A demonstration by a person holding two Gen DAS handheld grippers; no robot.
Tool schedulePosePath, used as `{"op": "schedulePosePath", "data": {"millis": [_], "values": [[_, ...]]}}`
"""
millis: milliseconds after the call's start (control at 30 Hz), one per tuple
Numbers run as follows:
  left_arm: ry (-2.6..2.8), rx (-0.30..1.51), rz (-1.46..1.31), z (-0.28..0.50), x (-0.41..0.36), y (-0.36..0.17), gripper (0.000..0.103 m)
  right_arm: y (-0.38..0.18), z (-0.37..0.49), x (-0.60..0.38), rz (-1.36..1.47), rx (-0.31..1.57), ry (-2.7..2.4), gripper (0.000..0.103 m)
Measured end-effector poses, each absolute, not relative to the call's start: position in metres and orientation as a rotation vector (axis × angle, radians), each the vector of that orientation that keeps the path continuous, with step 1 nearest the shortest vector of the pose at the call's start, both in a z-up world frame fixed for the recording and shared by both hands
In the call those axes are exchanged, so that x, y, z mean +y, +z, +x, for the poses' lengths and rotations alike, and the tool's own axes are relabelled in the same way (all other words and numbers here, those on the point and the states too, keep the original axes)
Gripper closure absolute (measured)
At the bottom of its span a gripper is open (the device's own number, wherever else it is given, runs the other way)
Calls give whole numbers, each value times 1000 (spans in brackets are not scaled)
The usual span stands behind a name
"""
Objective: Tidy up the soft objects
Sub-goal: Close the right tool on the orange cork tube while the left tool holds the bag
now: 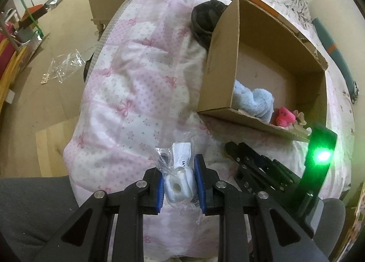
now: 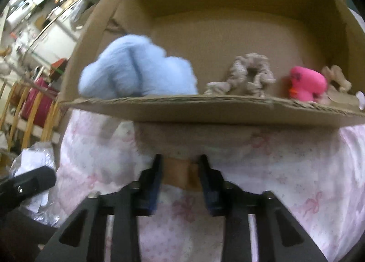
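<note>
Cardboard marks our landmark here: an open box (image 1: 269, 61) sits on a pink quilt (image 1: 136, 79) printed with bows, its near flap folded flat toward us.

Inside the box we see a fluffy blue cloth (image 2: 136, 70) against the left wall, a beige scrunchie (image 2: 248, 74) near the middle of the front edge, and a pink plush toy (image 2: 308, 84) toward the right front corner. A pale ruffled piece (image 2: 337, 77) lies just beside the plush toy on its right. All four rest close to the near flap, while the back half of the box floor shows bare cardboard.

Our left gripper (image 1: 178, 184) is clamped on a white packet in clear plastic wrap (image 1: 178, 170), the blue pads pressing it from both sides. We hold the packet above the quilt, in front of the box and to the left of its near flap.

Our right gripper (image 2: 180, 184) hovers low over the quilt directly in front of the near flap. Its jaws stand apart with nothing between them; only quilt and the flap's shadow show in the gap. From the left wrist view the right gripper (image 1: 251, 159) appears as a black body just short of the flap, with a green light glowing on its housing.

Behind the box's left wall, a dark rumpled thing (image 1: 205, 20) lies on the quilt.
</note>
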State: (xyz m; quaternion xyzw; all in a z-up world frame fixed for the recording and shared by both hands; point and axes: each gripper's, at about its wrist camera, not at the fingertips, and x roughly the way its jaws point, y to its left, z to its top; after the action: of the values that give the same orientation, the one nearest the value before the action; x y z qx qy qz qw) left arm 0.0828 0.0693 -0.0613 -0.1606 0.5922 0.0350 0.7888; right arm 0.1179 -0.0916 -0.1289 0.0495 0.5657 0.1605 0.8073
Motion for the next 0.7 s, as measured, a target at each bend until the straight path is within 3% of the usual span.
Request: {"op": "schedulePosePath", "data": {"millis": [67, 100, 133, 700], "values": [[79, 1274, -350, 84, 69, -61, 82, -125, 116, -92, 106, 1208, 366, 85], [81, 1274, -352, 84, 69, -61, 84, -123, 115, -93, 115, 1208, 379, 96], [81, 1275, -353, 84, 69, -61, 90, -122, 114, -94, 121, 1210, 395, 99], [38, 1256, -308, 81, 56, -60, 91, -72, 80, -142, 267, 1137, 505, 100]]}}
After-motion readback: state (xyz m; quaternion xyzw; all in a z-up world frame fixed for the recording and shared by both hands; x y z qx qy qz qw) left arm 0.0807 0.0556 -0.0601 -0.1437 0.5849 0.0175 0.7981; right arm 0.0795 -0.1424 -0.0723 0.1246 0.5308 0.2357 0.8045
